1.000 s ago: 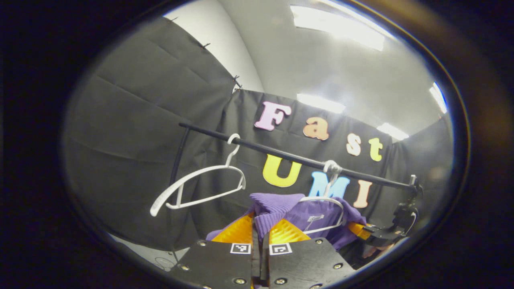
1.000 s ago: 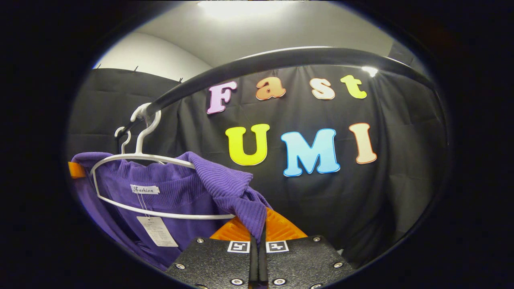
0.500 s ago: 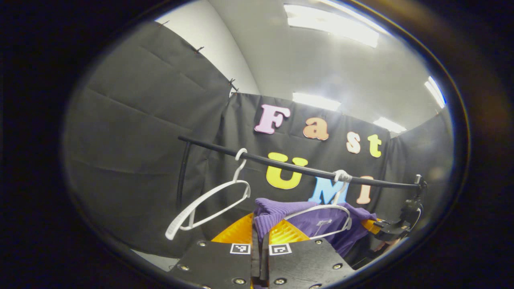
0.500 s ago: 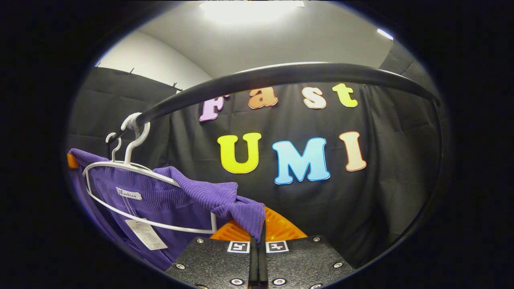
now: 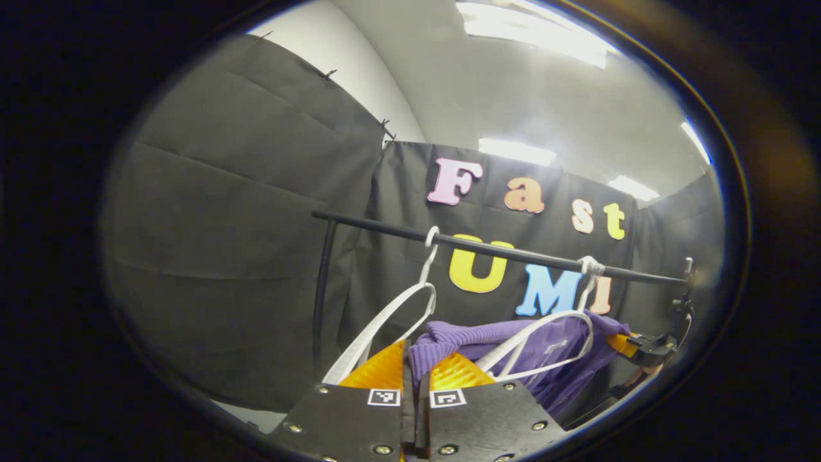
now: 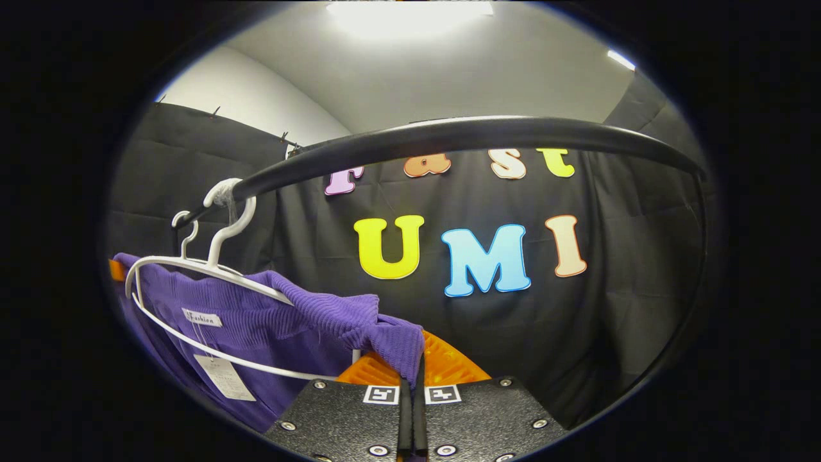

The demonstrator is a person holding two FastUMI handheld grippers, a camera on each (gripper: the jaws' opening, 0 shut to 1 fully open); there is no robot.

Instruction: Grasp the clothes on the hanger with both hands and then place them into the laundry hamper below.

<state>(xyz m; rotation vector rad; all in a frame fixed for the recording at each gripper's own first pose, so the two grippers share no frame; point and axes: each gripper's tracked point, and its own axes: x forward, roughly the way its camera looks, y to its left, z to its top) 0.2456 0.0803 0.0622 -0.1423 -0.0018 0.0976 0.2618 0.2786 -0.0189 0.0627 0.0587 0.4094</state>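
A purple knit garment (image 5: 558, 350) hangs on a white hanger (image 5: 564, 317) from the black rail (image 5: 507, 251). In the left gripper view my left gripper (image 5: 415, 359) is shut, its orange fingers (image 5: 381, 371) pinching one shoulder of the garment. The right gripper (image 5: 644, 350) shows farther off at the garment's other end. In the right gripper view my right gripper (image 6: 415, 359) is shut on the other shoulder of the purple garment (image 6: 256, 321), which has slid partly off its hanger (image 6: 192, 266). The rail (image 6: 449, 131) arches just above.
An empty white hanger (image 5: 391, 317) hangs tilted on the rail, close beside my left gripper. The rail's upright post (image 5: 321, 289) stands at the left. A paper tag (image 6: 224, 378) dangles from the garment's collar. Black cloth walls close in behind.
Both grippers have dropped a little below the rail, keeping hold of the garment. The shoulders have slipped farther off the hanger. The empty hanger now sits nearer my left gripper.
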